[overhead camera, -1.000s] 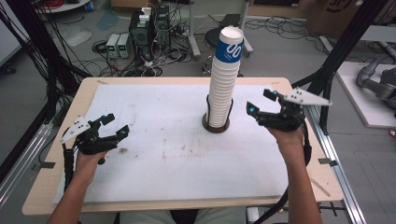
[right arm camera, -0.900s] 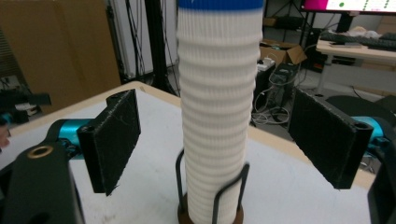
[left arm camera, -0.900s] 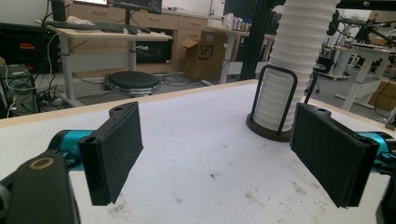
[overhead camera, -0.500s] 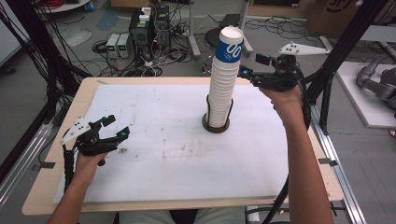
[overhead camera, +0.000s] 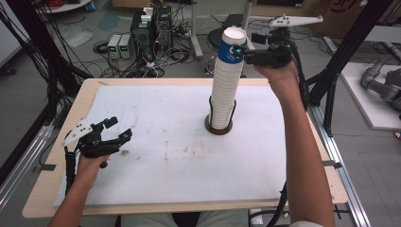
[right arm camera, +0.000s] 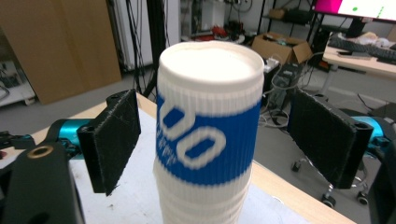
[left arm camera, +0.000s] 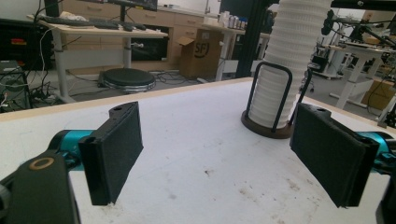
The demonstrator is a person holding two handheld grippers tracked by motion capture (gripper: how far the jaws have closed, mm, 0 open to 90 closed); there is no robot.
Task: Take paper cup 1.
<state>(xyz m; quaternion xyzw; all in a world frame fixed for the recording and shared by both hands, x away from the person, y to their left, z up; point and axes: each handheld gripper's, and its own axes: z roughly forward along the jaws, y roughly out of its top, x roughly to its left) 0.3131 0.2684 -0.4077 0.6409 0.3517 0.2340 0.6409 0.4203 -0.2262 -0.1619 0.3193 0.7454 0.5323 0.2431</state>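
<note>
The stack of paper cups (overhead camera: 226,85) stands inverted in a wire holder (overhead camera: 219,124) at the middle of the table (overhead camera: 56,189), which keeps it upright. The right gripper (overhead camera: 242,51), jaws spread, brackets the top cup (right arm camera: 208,116) without contact, likely positioned to lift 1 cup. The left gripper (overhead camera: 119,133), also released and empty, rests low near the table's left edge, well apart.

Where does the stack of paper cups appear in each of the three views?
High view: the stack of paper cups stands upright right of centre, on the far half of the table.
Left gripper view: upper right, lower part of the stack.
Right gripper view: centre, its top cup with the blue band.
Shared landmark: the round dark holder at the stack's foot appears in the high and left gripper views.
</note>
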